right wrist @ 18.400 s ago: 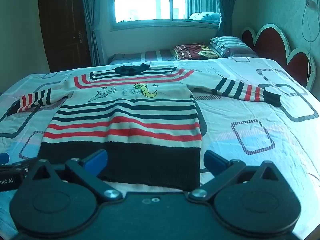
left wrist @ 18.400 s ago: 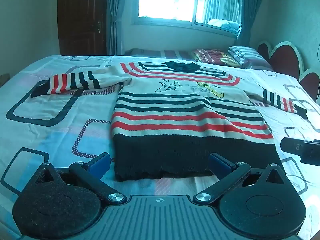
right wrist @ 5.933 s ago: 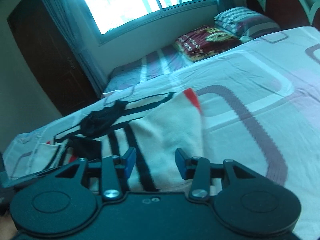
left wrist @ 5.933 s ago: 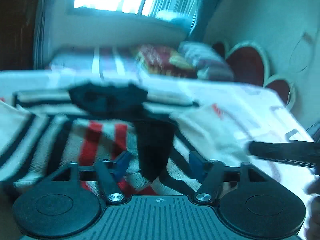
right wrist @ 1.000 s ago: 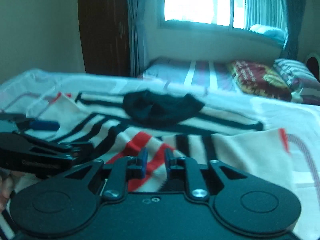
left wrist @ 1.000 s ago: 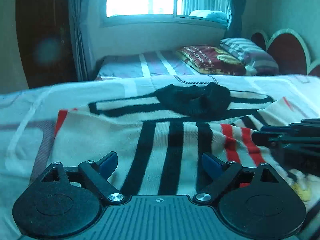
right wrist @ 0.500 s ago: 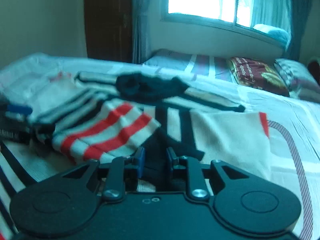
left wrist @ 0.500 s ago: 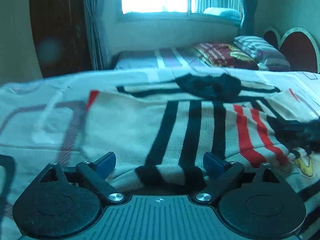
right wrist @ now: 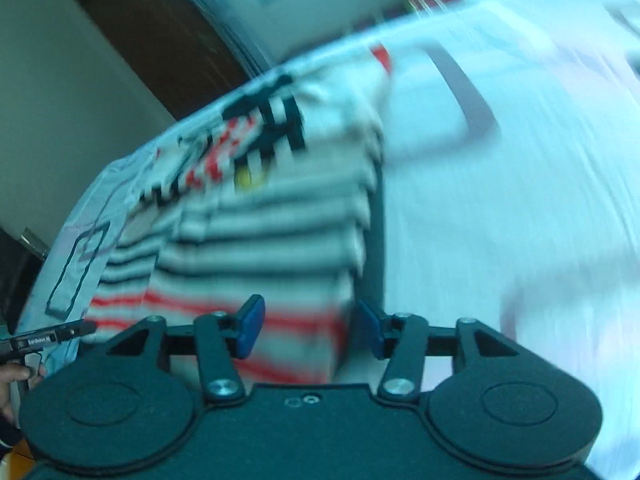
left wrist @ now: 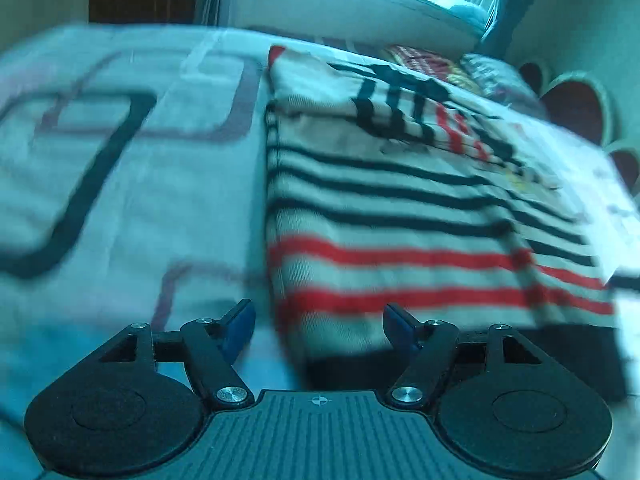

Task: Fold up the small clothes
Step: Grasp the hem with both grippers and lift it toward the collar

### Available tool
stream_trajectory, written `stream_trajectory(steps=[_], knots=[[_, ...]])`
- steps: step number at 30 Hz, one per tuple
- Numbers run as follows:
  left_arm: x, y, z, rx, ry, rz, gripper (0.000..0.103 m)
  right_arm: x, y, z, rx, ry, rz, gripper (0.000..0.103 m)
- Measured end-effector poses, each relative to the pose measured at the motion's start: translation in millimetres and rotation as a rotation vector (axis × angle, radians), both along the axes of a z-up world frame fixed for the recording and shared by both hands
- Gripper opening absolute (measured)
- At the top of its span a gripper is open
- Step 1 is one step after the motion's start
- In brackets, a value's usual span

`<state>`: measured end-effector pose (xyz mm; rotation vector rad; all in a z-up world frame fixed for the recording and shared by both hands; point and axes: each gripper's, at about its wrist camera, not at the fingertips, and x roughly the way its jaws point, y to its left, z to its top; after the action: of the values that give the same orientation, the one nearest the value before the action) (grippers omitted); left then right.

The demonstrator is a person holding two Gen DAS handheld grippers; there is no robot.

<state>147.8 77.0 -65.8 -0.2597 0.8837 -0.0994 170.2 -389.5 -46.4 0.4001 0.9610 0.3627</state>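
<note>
No label reads clearly through the blur. The striped sweater (left wrist: pixel 400 216) lies on the bed (left wrist: pixel 120 180), at twelve o'clock of both claws. Left claw (left wrist: pixel 318 320) spread, closing on nothing; right claw (right wrist: pixel 310 326) spread, opening, apparently empty.

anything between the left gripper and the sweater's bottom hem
Nothing visible. The left gripper, jaws closing with nothing pinched, sits right at the sweater, over its lower left corner, with only bare bedsheet beside it.

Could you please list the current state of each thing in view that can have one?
sweater: flat on the bed, both sleeves folded over its chest.
left gripper: closing, nothing pressed between its pads.
right gripper: opening, holding nothing.
bed sheet: spread under the sweater.
</note>
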Motion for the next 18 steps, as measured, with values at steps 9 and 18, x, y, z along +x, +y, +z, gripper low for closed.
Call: stream_trajectory(steps=[9, 18], knots=[[-46, 25, -34, -0.473, 0.026, -0.003, 0.048, -79, 16, -22, 0.260, 0.088, -0.073, 0.057], [-38, 12, -41, -0.482, 0.012, -0.048, 0.037, -68, 29, -38, 0.331, 0.095, -0.118, 0.022]])
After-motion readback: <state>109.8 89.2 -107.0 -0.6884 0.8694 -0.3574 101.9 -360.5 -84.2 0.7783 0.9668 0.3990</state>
